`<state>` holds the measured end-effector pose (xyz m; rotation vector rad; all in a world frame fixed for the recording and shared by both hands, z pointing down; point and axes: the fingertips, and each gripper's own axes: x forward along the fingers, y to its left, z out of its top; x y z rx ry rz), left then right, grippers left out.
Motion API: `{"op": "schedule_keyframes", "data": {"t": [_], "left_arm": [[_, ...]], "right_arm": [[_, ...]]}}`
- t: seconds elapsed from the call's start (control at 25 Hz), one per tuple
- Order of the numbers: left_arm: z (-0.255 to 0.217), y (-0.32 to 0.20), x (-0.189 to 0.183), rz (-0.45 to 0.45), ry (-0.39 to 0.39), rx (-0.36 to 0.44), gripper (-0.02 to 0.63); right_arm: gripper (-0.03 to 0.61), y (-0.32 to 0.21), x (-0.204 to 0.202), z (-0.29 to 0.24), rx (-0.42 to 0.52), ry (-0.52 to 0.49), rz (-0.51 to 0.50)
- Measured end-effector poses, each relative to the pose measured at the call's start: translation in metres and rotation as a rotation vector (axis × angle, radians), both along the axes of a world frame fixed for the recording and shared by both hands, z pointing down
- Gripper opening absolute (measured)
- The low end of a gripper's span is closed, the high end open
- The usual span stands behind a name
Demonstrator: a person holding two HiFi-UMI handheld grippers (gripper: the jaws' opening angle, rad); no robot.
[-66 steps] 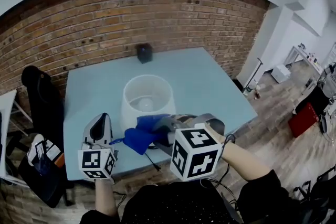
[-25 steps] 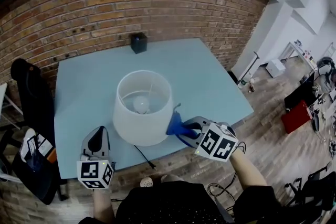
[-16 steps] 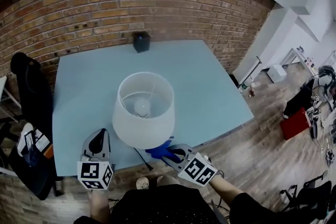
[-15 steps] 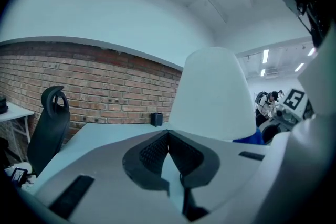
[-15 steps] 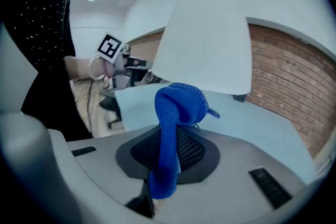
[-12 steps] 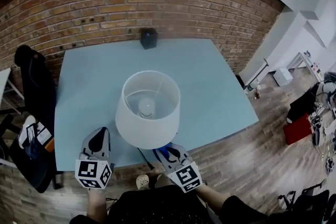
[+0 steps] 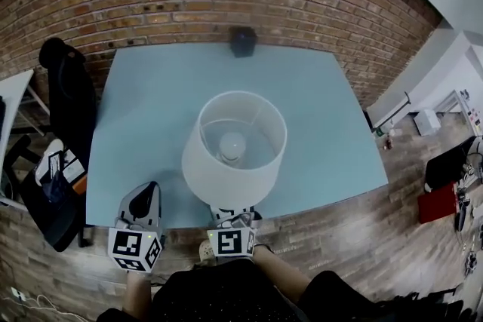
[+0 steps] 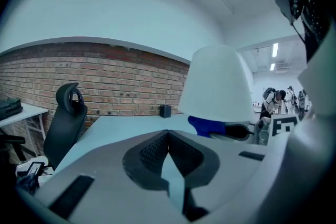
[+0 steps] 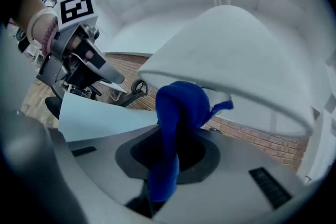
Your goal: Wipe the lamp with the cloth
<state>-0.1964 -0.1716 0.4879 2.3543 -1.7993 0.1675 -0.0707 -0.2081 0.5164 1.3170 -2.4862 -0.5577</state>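
A white lamp shade (image 7: pixel 235 151) stands near the front edge of the pale blue table (image 7: pixel 151 102), its bulb (image 7: pixel 232 141) showing inside. My right gripper (image 7: pixel 234 217) is at the shade's near lower rim, shut on the blue cloth (image 9: pixel 176 113). The cloth is bunched against the underside edge of the shade (image 9: pixel 236 55). In the head view the shade hides the cloth. In the left gripper view the cloth (image 8: pixel 207 126) pokes out below the shade (image 8: pixel 218 84). My left gripper (image 7: pixel 143 201) hovers at the table's front edge, left of the lamp, shut and holding nothing.
A small black box (image 7: pixel 242 41) sits at the table's far edge against the brick wall. A black office chair (image 7: pixel 68 87) stands left of the table, with a bag (image 7: pixel 53 177) near it. Wooden floor lies to the right.
My right gripper has carried the cloth from the shade's right side round to its near side, low at the rim. The left gripper has stayed put. The head view has shifted.
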Motion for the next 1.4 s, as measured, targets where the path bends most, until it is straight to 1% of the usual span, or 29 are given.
{"op": "schedule_keyframes", "data": {"t": [0.12, 0.16, 0.32, 0.4, 0.48, 0.56, 0.6, 0.64, 0.68, 0.76, 0.84, 0.92, 0.96, 1.04, 1.12, 1.24, 1.4], "left_arm": [[0.001, 0.000, -0.005, -0.016, 0.004, -0.001, 0.009], [0.001, -0.001, -0.005, -0.016, 0.005, 0.000, 0.008], [0.002, -0.004, 0.001, -0.009, 0.005, -0.001, 0.008], [0.003, -0.007, 0.004, -0.002, 0.007, -0.003, 0.009], [0.005, -0.011, 0.007, 0.007, 0.006, -0.006, 0.009], [0.005, -0.013, 0.013, 0.017, 0.007, -0.006, 0.009], [0.005, -0.015, 0.017, 0.024, 0.006, -0.005, 0.009], [0.004, -0.016, 0.020, 0.030, 0.004, -0.002, 0.008], [0.003, -0.017, 0.022, 0.034, 0.002, 0.001, 0.008], [0.000, -0.019, 0.023, 0.037, 0.000, 0.007, 0.008], [-0.003, -0.019, 0.024, 0.036, -0.003, 0.011, 0.008], [-0.004, -0.018, 0.024, 0.033, -0.009, 0.014, 0.008], [-0.005, -0.018, 0.024, 0.031, -0.011, 0.014, 0.008], [-0.005, -0.015, 0.025, 0.027, -0.013, 0.012, 0.008], [-0.005, -0.012, 0.025, 0.025, -0.016, 0.009, 0.008], [-0.005, -0.009, 0.022, 0.018, -0.021, 0.004, 0.008], [-0.005, -0.008, 0.022, 0.012, -0.024, 0.004, 0.009]], "right_arm": [[0.061, -0.008, -0.015, 0.015, -0.043, 0.036, -0.014], [0.061, -0.009, -0.019, 0.021, -0.075, 0.053, -0.022], [0.061, -0.013, -0.020, 0.067, -0.328, 0.083, -0.021], [0.061, -0.009, -0.016, 0.081, -0.390, 0.108, -0.040], [0.061, 0.003, -0.018, 0.086, -0.448, 0.111, -0.118], [0.061, 0.025, -0.020, 0.084, -0.518, 0.065, -0.255], [0.061, 0.036, -0.018, 0.079, -0.533, 0.028, -0.312], [0.061, 0.044, -0.012, 0.071, -0.526, -0.012, -0.341], [0.061, 0.049, -0.003, 0.061, -0.497, -0.057, -0.342], [0.061, 0.049, 0.025, 0.037, -0.414, -0.166, -0.281], [0.061, 0.040, 0.057, 0.014, -0.337, -0.278, -0.183], [0.061, 0.026, 0.085, -0.001, -0.299, -0.368, -0.103], [0.061, 0.019, 0.093, -0.007, -0.288, -0.409, -0.086], [0.061, 0.004, 0.099, -0.015, -0.262, -0.472, -0.103], [0.061, -0.006, 0.091, -0.017, -0.257, -0.479, -0.148], [0.061, -0.015, 0.071, -0.006, -0.295, -0.430, -0.202], [0.061, -0.019, 0.069, 0.037, -0.399, -0.359, -0.179]]}}
